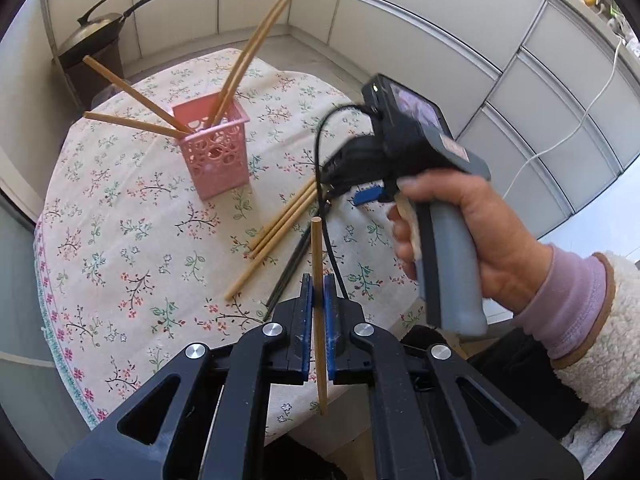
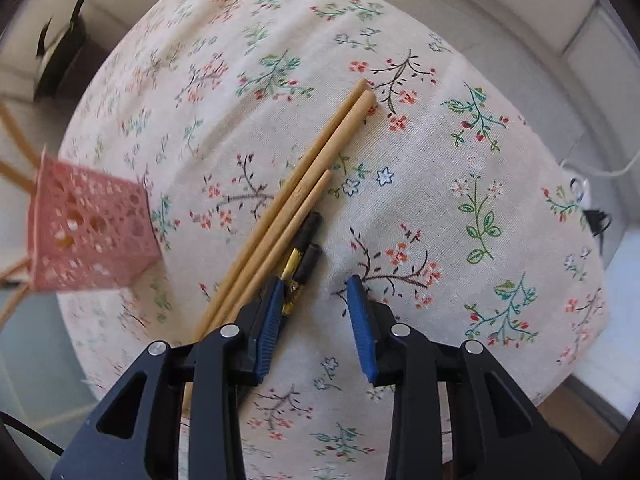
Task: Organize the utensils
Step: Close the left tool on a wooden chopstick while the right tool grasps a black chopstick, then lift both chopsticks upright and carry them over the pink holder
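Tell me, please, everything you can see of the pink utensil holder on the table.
The pink utensil holder is a tall square basket, plastic by its look, with walls pierced by round holes. It stands upright on the floral tablecloth, open at the top. Four wooden chopsticks lean out of it, two to the left and two toward the back. Neither gripper touches it; the loose chopsticks on the cloth lie apart from it.

The cloth-covered counter (image 1: 120,208) lies open left of and in front of the pink basket (image 1: 214,146), whose mouth is partly barred by four slanting chopsticks (image 1: 244,60). Three wooden chopsticks (image 2: 296,200) and a dark pair (image 2: 308,240) crowd the right gripper (image 2: 316,304), its left side apparently touching them; bare cloth lies to its right.
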`<action>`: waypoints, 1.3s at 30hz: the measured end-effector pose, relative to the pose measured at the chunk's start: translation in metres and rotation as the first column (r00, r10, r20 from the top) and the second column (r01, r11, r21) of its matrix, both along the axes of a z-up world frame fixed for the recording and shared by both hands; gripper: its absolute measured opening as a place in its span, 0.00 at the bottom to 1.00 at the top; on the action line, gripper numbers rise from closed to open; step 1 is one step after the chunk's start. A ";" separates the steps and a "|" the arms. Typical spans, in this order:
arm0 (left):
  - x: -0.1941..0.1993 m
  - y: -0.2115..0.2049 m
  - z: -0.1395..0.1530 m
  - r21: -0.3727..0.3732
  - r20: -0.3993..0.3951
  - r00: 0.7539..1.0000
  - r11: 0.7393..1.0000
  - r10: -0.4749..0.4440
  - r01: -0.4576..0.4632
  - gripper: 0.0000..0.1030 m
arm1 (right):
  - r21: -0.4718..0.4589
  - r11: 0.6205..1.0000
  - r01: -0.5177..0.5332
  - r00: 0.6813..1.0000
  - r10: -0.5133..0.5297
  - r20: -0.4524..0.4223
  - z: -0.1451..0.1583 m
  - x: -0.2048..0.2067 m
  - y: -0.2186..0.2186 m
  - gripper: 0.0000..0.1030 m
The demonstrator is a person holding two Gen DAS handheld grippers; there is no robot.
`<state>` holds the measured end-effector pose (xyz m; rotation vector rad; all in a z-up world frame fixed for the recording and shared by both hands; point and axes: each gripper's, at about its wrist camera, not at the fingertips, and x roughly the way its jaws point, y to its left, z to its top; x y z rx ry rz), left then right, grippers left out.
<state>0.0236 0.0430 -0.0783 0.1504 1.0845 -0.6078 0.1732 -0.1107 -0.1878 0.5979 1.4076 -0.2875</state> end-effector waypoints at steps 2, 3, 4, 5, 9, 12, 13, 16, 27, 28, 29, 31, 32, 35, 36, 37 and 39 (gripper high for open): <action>0.002 0.004 0.002 -0.005 0.002 1.000 1.000 0.011 -0.011 0.05 | -0.002 1.000 -0.010 1.000 0.010 -0.005 0.000 -0.007 0.000 0.20; 0.003 0.007 0.004 -0.010 0.005 1.000 1.000 0.019 -0.019 0.05 | 0.008 1.000 -0.008 1.000 0.008 -0.004 0.000 -0.011 -0.002 0.19; 0.003 0.008 0.005 -0.013 0.008 1.000 1.000 0.023 -0.023 0.05 | 0.021 1.000 -0.010 1.000 0.010 -0.001 -0.001 -0.014 -0.003 0.18; 0.003 0.009 0.006 -0.015 0.011 1.000 1.000 0.027 -0.027 0.05 | 0.028 1.000 -0.012 1.000 0.012 0.003 -0.001 -0.016 -0.004 0.18; 0.004 0.010 0.008 -0.016 0.018 0.999 0.999 0.034 -0.033 0.05 | 0.095 0.995 0.010 1.000 -0.011 0.013 -0.003 -0.013 -0.011 0.37; 0.004 0.012 0.009 -0.012 0.022 0.999 0.999 0.046 -0.046 0.05 | 0.067 0.998 0.009 0.999 -0.012 0.036 -0.001 -0.011 -0.010 0.14; 0.005 0.013 0.009 -0.013 0.023 0.998 0.999 0.052 -0.052 0.05 | 0.067 0.998 0.017 0.999 -0.020 0.050 -0.002 -0.013 -0.010 0.12; 0.006 0.019 0.013 -0.027 0.034 0.997 0.997 0.073 -0.072 0.05 | 0.129 0.991 0.029 0.995 -0.040 0.087 -0.001 -0.016 -0.013 0.07; 0.004 0.034 0.047 -0.150 0.130 0.979 0.979 0.159 -0.139 0.05 | 0.017 0.997 -0.080 0.876 0.062 0.479 0.113 -0.075 -0.022 0.07; 0.004 0.035 0.051 -0.165 0.141 0.975 0.975 0.172 -0.149 0.05 | -0.002 0.996 -0.089 0.859 0.078 0.506 0.124 -0.081 -0.025 0.07; 0.004 0.036 0.052 -0.172 0.147 0.973 0.973 0.180 -0.154 0.05 | -0.027 0.995 -0.097 0.838 0.096 0.537 0.137 -0.088 -0.024 0.07; 0.006 0.038 0.057 -0.184 0.155 0.968 0.968 0.198 -0.169 0.05 | -0.053 0.993 -0.102 0.805 0.114 0.582 0.156 -0.099 -0.024 0.07; 0.007 0.038 0.058 -0.189 0.157 0.966 0.966 0.205 -0.174 0.05 | -0.065 0.993 -0.102 0.788 0.120 0.603 0.165 -0.103 -0.024 0.07; 0.009 0.039 0.066 -0.213 0.183 0.954 0.957 0.237 -0.197 0.05 | -0.092 0.992 -0.084 0.751 0.124 0.649 0.185 -0.111 -0.026 0.07; 0.010 0.040 0.071 -0.227 0.202 0.946 0.951 0.255 -0.208 0.05 | -0.093 0.993 -0.078 0.737 0.120 0.665 0.193 -0.113 -0.028 0.07; 0.010 0.041 0.075 -0.236 0.211 0.941 0.948 0.265 -0.214 0.05 | -0.090 0.993 -0.076 0.729 0.117 0.674 0.196 -0.112 -0.030 0.07; 0.013 0.043 0.087 -0.264 0.237 0.925 0.936 0.296 -0.232 0.05 | -0.071 0.996 -0.062 0.713 0.094 0.695 0.209 -0.113 -0.036 0.07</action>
